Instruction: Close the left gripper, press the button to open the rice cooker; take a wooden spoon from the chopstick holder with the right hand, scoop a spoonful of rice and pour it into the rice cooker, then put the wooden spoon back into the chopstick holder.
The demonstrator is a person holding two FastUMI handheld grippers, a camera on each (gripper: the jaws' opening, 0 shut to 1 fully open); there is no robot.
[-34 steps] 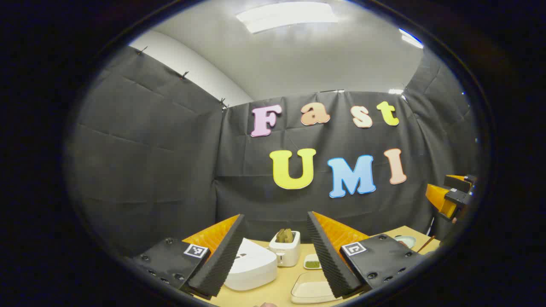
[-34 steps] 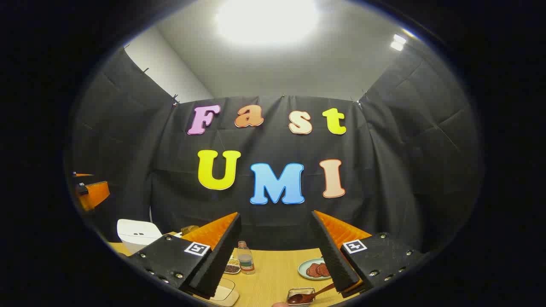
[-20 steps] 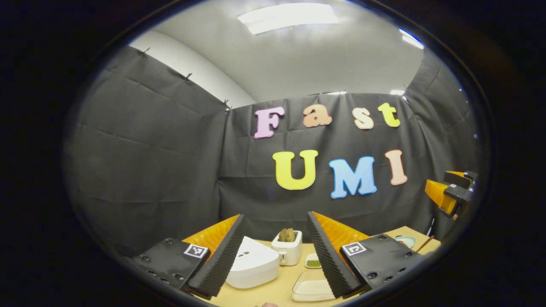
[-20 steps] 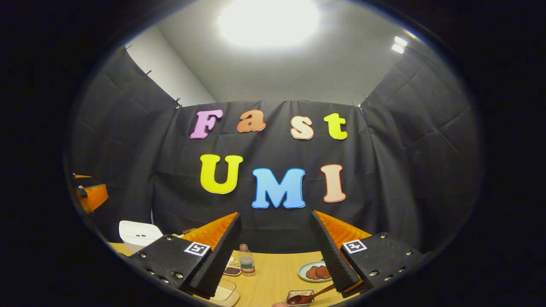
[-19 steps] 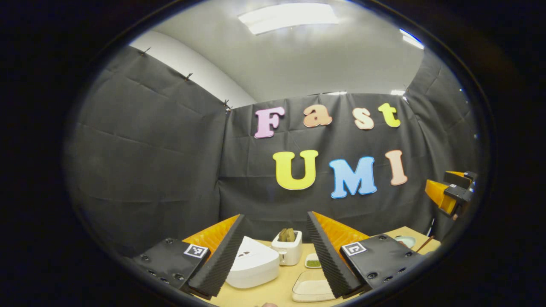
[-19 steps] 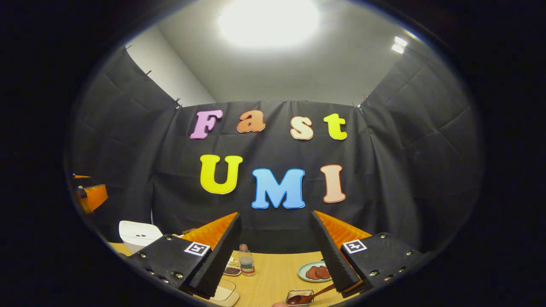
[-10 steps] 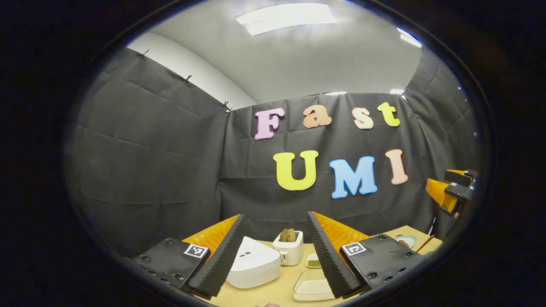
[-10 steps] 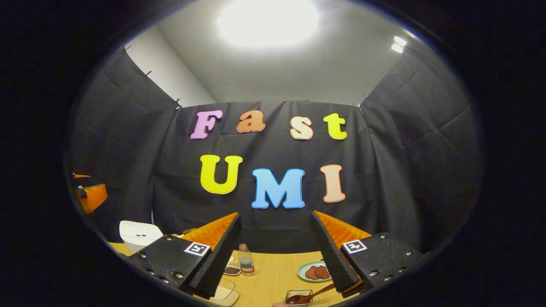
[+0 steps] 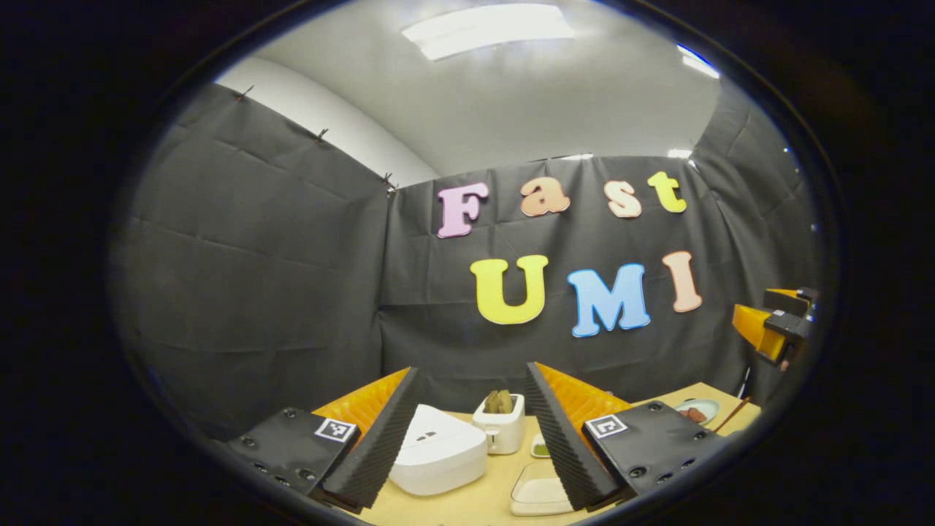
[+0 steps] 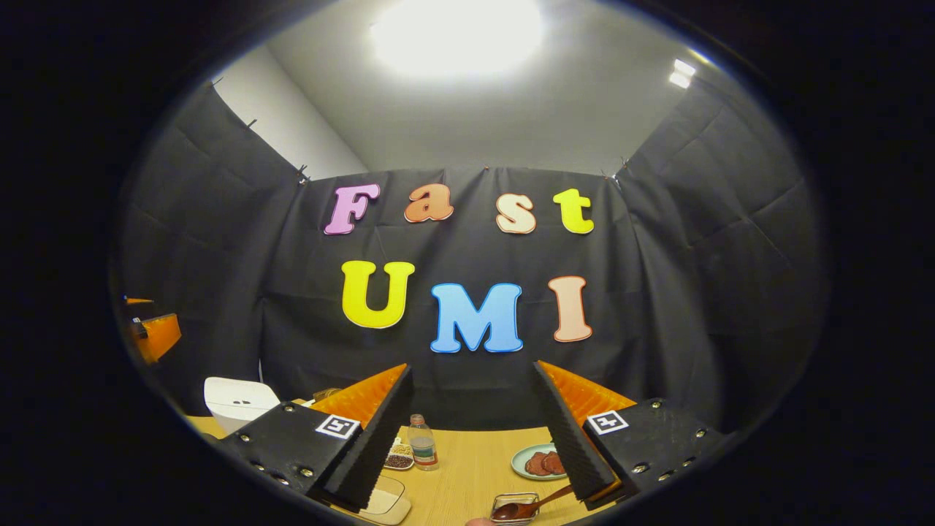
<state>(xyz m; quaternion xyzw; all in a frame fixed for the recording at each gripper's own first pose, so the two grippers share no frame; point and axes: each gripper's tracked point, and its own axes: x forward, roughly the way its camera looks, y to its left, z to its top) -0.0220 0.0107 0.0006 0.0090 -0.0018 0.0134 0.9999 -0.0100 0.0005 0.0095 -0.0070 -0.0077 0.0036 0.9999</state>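
- I hold the left tool (image 9: 471, 409) above the tabletop (image 9: 478, 500), both fingers spread wide with nothing between them; the rice cooker (image 9: 437, 458) sits low between them, lid down.
- The step in hand, as I judge it, is the first one: bring these fingers together, then press the button on the rice cooker's lid.
- To do it well I would shut the fingers fully before descending, so one blunt tip meets the button, and push straight down so the cooker does not slide.
- The small dark mark on the rice cooker's lid may be the button; it is too small to be sure.
- The right tool (image 10: 473, 420) is also spread open and empty, well to the right of the rice cooker (image 10: 238, 399).
- Just behind the rice cooker stands a white holder (image 9: 499, 429) with brown things in it; whether it is the chopstick holder I cannot tell.
- A clear tray (image 9: 538, 494) of pale contents, likely the rice, lies right of the rice cooker.
- The tabletop is pale wood; black cloth walls stand behind the rice cooker, under bright ceiling lights.
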